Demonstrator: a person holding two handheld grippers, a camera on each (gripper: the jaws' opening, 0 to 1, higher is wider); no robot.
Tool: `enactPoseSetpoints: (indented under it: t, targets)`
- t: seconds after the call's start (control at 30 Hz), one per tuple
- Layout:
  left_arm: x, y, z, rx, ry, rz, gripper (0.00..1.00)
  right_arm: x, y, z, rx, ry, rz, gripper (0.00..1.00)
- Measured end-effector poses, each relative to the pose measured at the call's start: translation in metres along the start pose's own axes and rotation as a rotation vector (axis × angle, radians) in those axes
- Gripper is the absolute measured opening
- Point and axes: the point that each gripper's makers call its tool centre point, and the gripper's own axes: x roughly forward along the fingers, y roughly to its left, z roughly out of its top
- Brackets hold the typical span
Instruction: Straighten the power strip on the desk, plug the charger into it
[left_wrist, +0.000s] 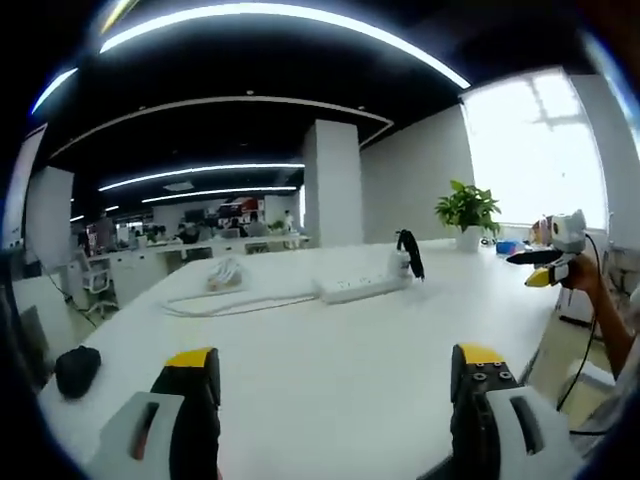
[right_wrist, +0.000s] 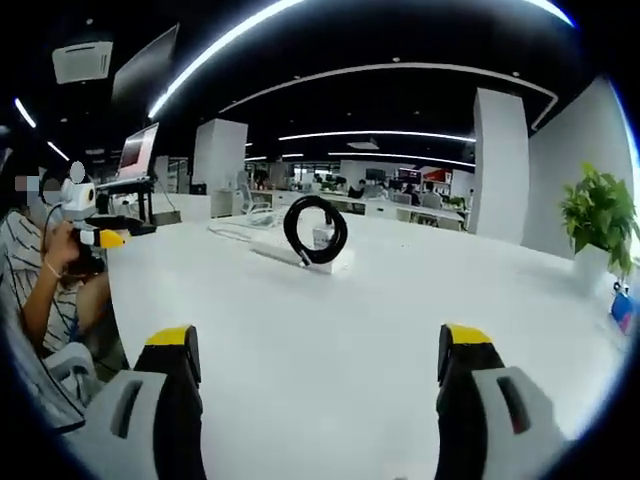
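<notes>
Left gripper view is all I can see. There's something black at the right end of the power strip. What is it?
Observer: The right gripper view shows a black cable coiled into a ring, standing upright on the nearer end of the power strip.
Operator: Is the right gripper carrying anything?
Observer: No. The right gripper has its jaws apart, with just the white desk between them.
Operator: Anything else beyond the strip?
Observer: Yes, a lit screen raised on a stand, past the desk's far edge.
</notes>
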Motion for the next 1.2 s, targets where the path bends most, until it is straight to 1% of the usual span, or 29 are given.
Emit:
enactPoseSetpoints:
  t: [0.1,0.23,0.33,0.43,0.5,0.53,0.57,0.6,0.67,0.73,0.8,0.83,0.87,0.9,0.97,1.03,1.1,1.13,1.2]
  targets:
    - [-0.004,0.001,-0.009,0.013,0.026,0.017,0.98,0.0,0.004,-0.003,0.012,-0.005,0.008,0.99]
    - [-0.008,0.0,-0.012,0.004,0.026,0.013,0.98,0.002,0.008,-0.008,0.03,-0.007,0.018,0.99]
    - [-0.006,0.005,-0.012,0.003,0.022,0.012,0.98,0.004,0.008,-0.01,0.04,-0.003,0.008,0.99]
    - [-0.001,0.012,-0.013,-0.003,0.026,0.001,0.98,0.004,0.006,-0.013,0.041,0.018,-0.026,0.99]
    - [0.003,0.018,-0.011,-0.007,0.023,-0.013,0.98,0.003,0.004,-0.014,0.022,0.042,-0.055,0.99]
    - [0.006,0.022,-0.009,-0.013,0.022,-0.016,0.98,0.002,0.002,-0.017,0.001,0.07,-0.064,1.0]
    - [0.01,0.026,-0.007,-0.022,0.025,-0.014,0.98,0.003,-0.001,-0.017,-0.01,0.088,-0.079,1.0]
    - [0.011,0.03,-0.005,-0.029,0.032,-0.005,0.98,0.004,-0.004,-0.015,-0.017,0.092,-0.093,1.0]
    - [0.01,0.032,-0.003,-0.033,0.039,0.01,0.98,0.005,-0.008,-0.013,-0.01,0.083,-0.093,1.0]
    - [0.005,0.034,0.002,-0.026,0.015,0.049,0.98,0.007,-0.006,-0.008,0.022,0.05,-0.072,1.0]
    - [0.0,0.031,0.002,-0.012,-0.009,0.077,0.98,0.008,-0.004,-0.006,0.033,0.025,-0.042,1.0]
    - [-0.001,0.028,0.0,-0.012,-0.013,0.086,0.98,0.009,-0.004,-0.006,0.031,0.02,-0.032,1.0]
    - [-0.001,0.026,-0.003,-0.015,-0.01,0.089,0.98,0.01,-0.003,-0.006,0.028,0.018,-0.025,1.0]
    - [-0.001,0.024,-0.009,-0.036,0.009,0.094,0.98,0.011,-0.002,-0.007,0.025,0.023,-0.01,1.0]
    - [0.001,0.019,-0.012,-0.049,0.027,0.079,0.98,0.011,-0.001,-0.01,0.024,0.033,0.001,1.0]
    - [0.001,0.017,-0.013,-0.055,0.038,0.062,0.98,0.009,0.001,-0.015,0.024,0.041,0.002,1.0]
    - [0.0,0.018,-0.013,-0.051,0.035,0.059,0.98,0.008,0.002,-0.017,0.028,0.042,-0.003,0.99]
    - [-0.001,0.02,-0.012,-0.047,0.031,0.06,0.98,0.004,0.002,-0.021,0.045,0.046,-0.015,0.99]
    - [-0.003,0.021,-0.011,-0.047,0.03,0.057,0.98,0.001,0.001,-0.023,0.062,0.045,-0.033,0.99]
